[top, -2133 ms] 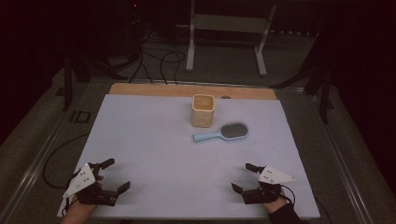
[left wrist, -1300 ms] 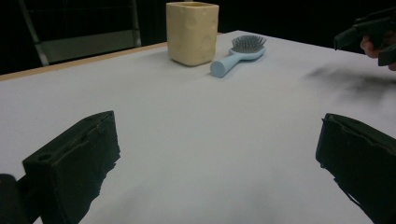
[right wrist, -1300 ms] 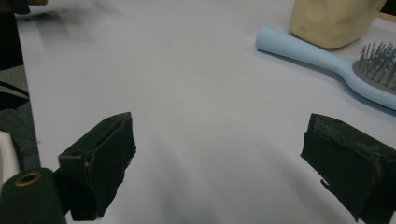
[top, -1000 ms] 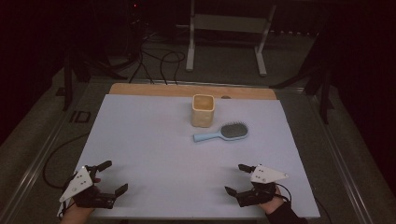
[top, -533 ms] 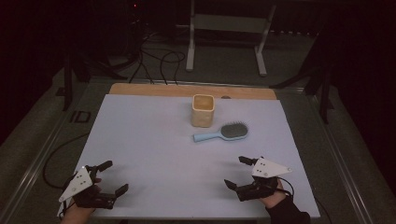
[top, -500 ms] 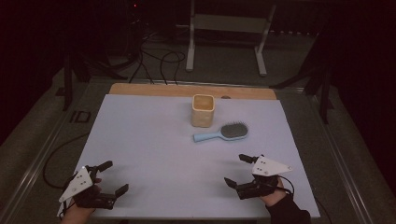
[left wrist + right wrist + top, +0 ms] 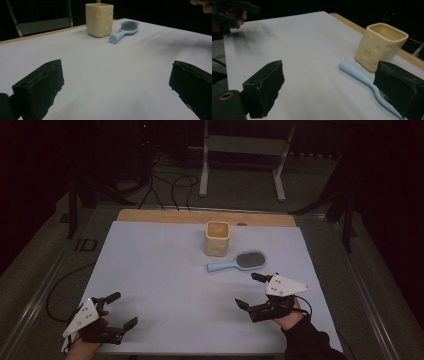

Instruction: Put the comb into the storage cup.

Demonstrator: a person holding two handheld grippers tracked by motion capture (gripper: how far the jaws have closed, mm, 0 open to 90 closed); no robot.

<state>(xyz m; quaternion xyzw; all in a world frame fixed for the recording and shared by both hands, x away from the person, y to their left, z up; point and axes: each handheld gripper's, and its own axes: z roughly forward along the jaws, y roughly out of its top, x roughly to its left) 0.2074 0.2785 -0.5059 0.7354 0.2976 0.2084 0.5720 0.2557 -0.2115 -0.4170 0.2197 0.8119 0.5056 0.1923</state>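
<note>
One hairbrush (image 7: 239, 262), light blue, lying flat just beside one cream cup (image 7: 217, 238) near the far edge of the table (image 7: 160, 270). Two tongs: right tongs (image 7: 254, 291) near the brush, jaws wide apart, empty; left tongs (image 7: 118, 310) at the near left corner, likewise gaping and empty. Broad bare white sheet between. Dark room beyond, cables on the floor.

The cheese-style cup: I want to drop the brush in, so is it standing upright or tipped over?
Upright. The cup stands on its base with its open mouth facing up; the hairbrush lies flat beside it.
</note>
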